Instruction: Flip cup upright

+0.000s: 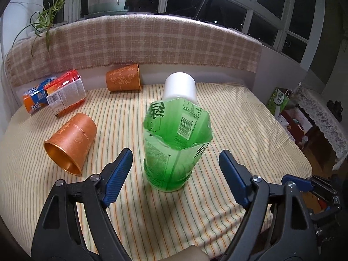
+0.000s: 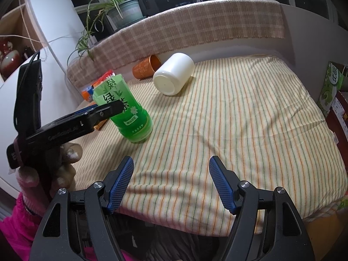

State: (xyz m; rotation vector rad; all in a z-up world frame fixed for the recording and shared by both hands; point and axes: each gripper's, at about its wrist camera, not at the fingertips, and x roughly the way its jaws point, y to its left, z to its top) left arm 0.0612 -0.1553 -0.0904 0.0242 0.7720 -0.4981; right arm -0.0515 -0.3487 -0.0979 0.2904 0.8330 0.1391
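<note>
The green cup (image 1: 174,150), cut from a tea bottle, stands upright on the striped cloth (image 1: 228,130) with its jagged open rim facing up, so this one looks done. The left gripper (image 1: 176,171) sits just in front of it with its jaws spread apart, one on each side of the cup and touching neither wall. The right gripper (image 2: 171,182) hangs over bare cloth nearer the table edge, jaws also apart and holding nothing. Several cups are not yet righted: the white cup (image 2: 174,74) lies on its side behind the green one, an orange cup (image 1: 71,143) lies on its side to the left with its mouth toward the camera, and a second orange cup (image 1: 124,80) lies by the back wall. An orange bottle piece (image 1: 56,93) lies there too.
</note>
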